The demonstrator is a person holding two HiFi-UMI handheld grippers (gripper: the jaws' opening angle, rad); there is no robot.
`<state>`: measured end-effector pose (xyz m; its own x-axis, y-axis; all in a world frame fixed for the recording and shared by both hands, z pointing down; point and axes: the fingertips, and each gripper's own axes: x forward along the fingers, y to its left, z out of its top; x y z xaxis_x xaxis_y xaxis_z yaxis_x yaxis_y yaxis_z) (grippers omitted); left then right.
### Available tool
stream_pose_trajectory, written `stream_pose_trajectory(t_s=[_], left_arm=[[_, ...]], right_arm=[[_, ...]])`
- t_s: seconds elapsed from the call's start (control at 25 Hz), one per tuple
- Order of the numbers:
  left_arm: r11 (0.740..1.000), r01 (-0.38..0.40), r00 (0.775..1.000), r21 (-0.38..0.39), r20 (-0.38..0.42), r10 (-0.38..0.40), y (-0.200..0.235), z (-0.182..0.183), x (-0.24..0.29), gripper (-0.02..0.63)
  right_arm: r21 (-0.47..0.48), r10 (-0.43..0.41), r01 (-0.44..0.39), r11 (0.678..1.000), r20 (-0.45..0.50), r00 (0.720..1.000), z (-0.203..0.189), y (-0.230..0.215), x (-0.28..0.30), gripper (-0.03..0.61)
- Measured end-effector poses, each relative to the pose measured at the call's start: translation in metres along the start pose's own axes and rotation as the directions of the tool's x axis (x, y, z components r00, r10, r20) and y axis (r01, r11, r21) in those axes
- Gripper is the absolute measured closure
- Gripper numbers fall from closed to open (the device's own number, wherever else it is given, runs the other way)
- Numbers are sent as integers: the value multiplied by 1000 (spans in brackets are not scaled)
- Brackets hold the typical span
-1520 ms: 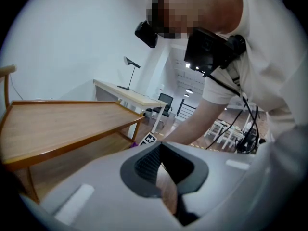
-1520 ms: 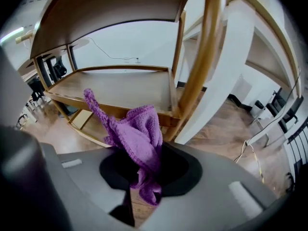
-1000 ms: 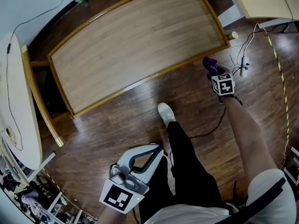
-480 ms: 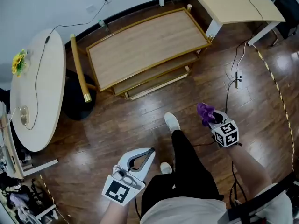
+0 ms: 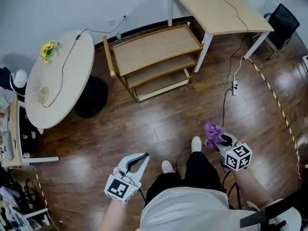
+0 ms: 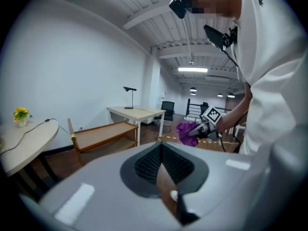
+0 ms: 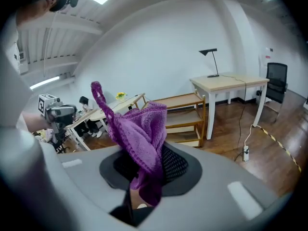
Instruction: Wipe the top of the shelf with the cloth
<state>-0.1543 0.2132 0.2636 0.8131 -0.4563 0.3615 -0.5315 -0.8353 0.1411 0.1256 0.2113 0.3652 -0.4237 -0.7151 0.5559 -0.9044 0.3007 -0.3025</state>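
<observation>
Person in a white shirt and black trousers, with two grey grippers

The person wore a white short-sleeved shirt (image 5: 192, 208), black trousers (image 5: 195, 170) and white shoes (image 5: 196, 144), and a dark strap (image 5: 269, 210) crossed the shirt on the right side. The left gripper (image 5: 143, 157) and the right gripper (image 5: 222, 141) had smooth light-grey shells. Each had a dark oval recess lined with black ribbed pads (image 6: 149, 165). Each also carried a white cube with black square markers, one on the left (image 5: 119, 188) and one on the right (image 5: 237, 157). A black camera unit (image 6: 219, 35) sat at the head, with a thin black cable (image 6: 234, 57) hanging from it.
</observation>
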Motion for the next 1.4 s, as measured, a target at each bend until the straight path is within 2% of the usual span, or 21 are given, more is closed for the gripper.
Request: stream_pose_trajectory(t_s=[0.2,0.4,0.48,0.56,0.72,0.84,1.0,1.4], left_arm=[[999,-6,998,-48,69,9,-49,24,-13,595],[999,-52,993,-11,109,53,-109,46,-4,595],[997,-70,990,-29,121,73,-138,53,2,595],[998,-51,991,-37,122,55,-172,56,10,595],[1000,-6,993,-11,120,8,-243,61,20,595],[1000,18,994,25,108,-21,-279,61,24,595],[999,35,993,23,114,-38,-311,69,27,595],[999,22,991,40,132,-27,-341,75,32,595]], right_arm=[[-61,27,-23,998,66,997,13,16,-70,477],[-46,58,-51,998,174,983,12,6,-133,474],[-49,68,-60,997,191,979,10,0,-159,473],[-75,85,-71,995,200,976,7,-5,-187,473],[-92,106,-89,992,208,972,-10,-13,-248,473],[-99,109,-88,991,233,966,-8,-18,-283,472],[-80,103,-84,993,258,961,-12,-19,-310,472],[-113,153,-128,985,254,955,-19,-16,-331,472]])
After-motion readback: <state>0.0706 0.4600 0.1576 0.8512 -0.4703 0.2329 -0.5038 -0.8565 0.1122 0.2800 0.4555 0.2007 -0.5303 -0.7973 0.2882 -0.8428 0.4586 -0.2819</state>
